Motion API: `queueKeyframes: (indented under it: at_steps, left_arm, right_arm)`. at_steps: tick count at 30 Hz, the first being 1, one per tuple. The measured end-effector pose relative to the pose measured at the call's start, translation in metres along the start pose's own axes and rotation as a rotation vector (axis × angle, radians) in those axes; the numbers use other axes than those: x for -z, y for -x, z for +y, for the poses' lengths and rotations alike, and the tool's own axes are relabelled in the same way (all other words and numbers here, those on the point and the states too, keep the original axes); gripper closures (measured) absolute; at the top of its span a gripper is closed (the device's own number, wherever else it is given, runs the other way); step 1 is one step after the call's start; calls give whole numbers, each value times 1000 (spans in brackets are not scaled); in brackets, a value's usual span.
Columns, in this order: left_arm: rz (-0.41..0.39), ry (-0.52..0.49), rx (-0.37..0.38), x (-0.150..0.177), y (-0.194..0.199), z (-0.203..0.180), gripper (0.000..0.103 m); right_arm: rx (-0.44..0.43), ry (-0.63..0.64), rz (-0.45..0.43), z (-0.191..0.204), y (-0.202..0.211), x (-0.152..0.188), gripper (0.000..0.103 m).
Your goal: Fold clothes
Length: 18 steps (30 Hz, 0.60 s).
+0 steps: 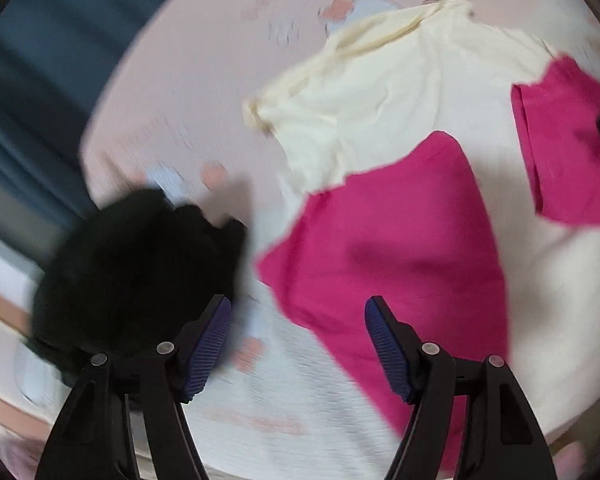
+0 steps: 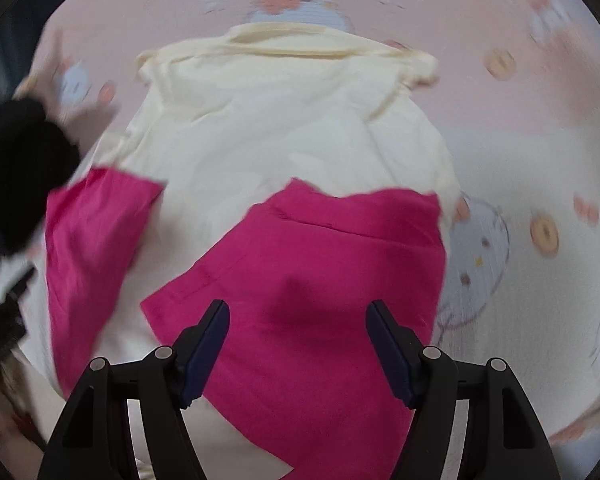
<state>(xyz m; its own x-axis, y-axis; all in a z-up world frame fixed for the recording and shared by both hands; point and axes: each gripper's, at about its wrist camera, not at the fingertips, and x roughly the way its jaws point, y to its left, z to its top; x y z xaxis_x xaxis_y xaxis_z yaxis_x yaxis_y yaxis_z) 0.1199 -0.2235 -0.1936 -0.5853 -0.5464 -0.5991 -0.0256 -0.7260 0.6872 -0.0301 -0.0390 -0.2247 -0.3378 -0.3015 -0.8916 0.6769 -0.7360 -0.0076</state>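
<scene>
A cream shirt lies spread on a pink patterned bedsheet. A magenta garment covers its near part, one large piece and a second piece off to the side. A black garment lies bunched at the left. My left gripper is open above the sheet, between the black pile and the magenta piece. My right gripper is open over the large magenta piece. Neither holds anything. Both views are motion-blurred.
The sheet carries cartoon animal and doughnut prints. A dark blue curtain or wall stands beyond the bed's left edge. A dark object shows at the left edge of the right wrist view.
</scene>
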Motion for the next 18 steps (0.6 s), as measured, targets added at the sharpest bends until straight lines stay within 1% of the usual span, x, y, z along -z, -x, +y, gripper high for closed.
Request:
queueKeyframes:
  at_steps: [2, 4, 5, 7, 8, 10, 12, 14, 16, 18]
  left_arm:
    - [-45, -68, -60, 7, 10, -5, 35]
    - [-83, -133, -101, 9, 12, -7, 35]
    - [-116, -188, -149, 16, 15, -12, 35]
    - [-160, -236, -189, 23, 17, -14, 35]
    - [-181, -258, -208, 27, 17, -14, 35]
    - [-207, -269, -179, 33, 20, -12, 35]
    - [-223, -285, -146, 33, 19, -16, 35]
    - [-239, -301, -113, 32, 17, -20, 35]
    - [-254, -317, -81, 32, 16, -24, 35]
    - [-270, -333, -48, 31, 14, -28, 35]
  right_arm:
    - [27, 23, -23, 5, 4, 4, 33]
    - [67, 51, -55, 11, 10, 7, 33]
    - [91, 66, -69, 13, 11, 9, 33]
    - [194, 104, -80, 17, 10, 13, 33]
    - [212, 107, -76, 17, 10, 14, 33]
    - [245, 110, -70, 17, 12, 19, 33]
    - [270, 105, -84, 17, 22, 27, 33]
    - [315, 127, -91, 20, 32, 37, 33]
    - [335, 171, -92, 23, 41, 48, 33]
    - [359, 262, -92, 31, 41, 56, 33]
